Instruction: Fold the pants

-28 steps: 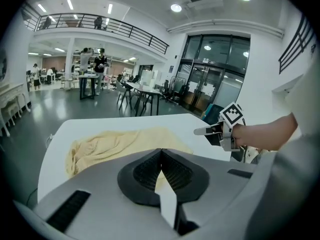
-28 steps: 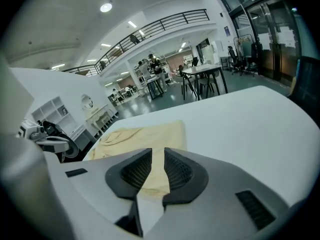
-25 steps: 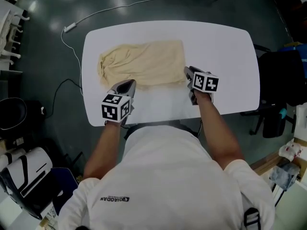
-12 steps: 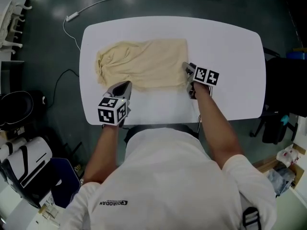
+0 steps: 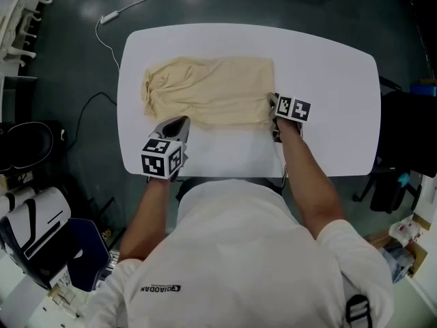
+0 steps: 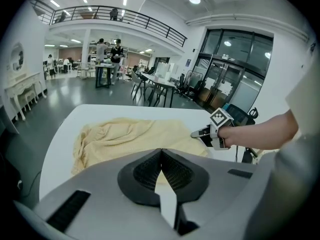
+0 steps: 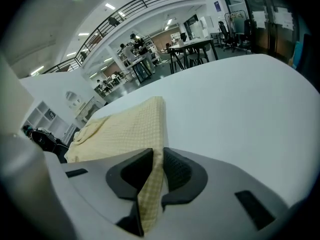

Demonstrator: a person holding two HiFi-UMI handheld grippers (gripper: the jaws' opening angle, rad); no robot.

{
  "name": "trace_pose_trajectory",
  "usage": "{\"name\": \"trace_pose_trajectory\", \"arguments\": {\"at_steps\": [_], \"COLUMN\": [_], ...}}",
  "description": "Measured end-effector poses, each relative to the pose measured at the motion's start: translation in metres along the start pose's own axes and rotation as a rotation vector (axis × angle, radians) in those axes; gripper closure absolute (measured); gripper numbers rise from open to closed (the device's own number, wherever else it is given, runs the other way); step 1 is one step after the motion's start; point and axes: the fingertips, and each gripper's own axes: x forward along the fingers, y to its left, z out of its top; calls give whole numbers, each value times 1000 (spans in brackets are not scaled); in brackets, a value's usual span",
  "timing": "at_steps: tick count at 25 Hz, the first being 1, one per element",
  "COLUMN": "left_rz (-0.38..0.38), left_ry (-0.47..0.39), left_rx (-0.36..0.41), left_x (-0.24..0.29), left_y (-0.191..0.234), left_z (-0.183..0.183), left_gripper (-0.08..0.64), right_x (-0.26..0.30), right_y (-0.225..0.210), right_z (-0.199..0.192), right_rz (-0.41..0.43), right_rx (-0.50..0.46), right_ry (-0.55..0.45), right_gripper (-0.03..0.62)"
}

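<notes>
Right gripper [image 5: 274, 102], just dropped to the table [image 5: 328, 80], is closing its jaws on the pants' [image 5: 208, 91] 4 o'clock corner (left gripper [image 5: 179, 123], jaws together and empty, hovers at 7 o'clock), so a fold looks ready to begin.

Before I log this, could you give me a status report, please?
Left gripper shut, empty. Right gripper closing on pants edge. Pants lying on table; nothing obstructing.

Cloth pants [image 5: 212, 91], seemingly waffle-textured; matt table [image 5: 328, 80]

Pale yellow pants [image 5: 205, 91] lie flat on the white table [image 5: 328, 80], seemingly folded lengthwise, one end bunched.
</notes>
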Motion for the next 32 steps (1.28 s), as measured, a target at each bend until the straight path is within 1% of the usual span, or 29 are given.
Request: {"name": "trace_pose_trajectory", "arguments": {"at_steps": [4, 10, 14, 16, 19, 25, 28, 32], "left_rz": [-4, 6, 7, 8, 8, 5, 6, 10], "left_ry": [-12, -42, -69, -83, -100, -125, -144, -171], "left_rx": [5, 13, 16, 14, 14, 20, 17, 9], "left_x": [-8, -28, -41, -47, -58, -77, -87, -98], "left_y": [7, 22, 33, 37, 43, 58, 64, 71], "left_z": [1, 4, 4, 4, 2, -6, -9, -10], "left_gripper": [532, 532, 532, 532, 532, 532, 532, 532], "right_x": [3, -5, -16, -23, -39, -69, -82, -98], "right_y": [0, 4, 11, 19, 44, 109, 144, 192], "right_z": [1, 4, 13, 21, 36, 57, 65, 73], "right_rz": [22, 9, -23, -25, -7, 60, 102, 179], "right_rx": [12, 4, -38, -61, -96, -158, -184, -209], "right_ry": [-13, -34, -66, -87, -136, -217, -244, -283], "right_gripper": [555, 558, 558, 558, 560, 560, 560, 560]}}
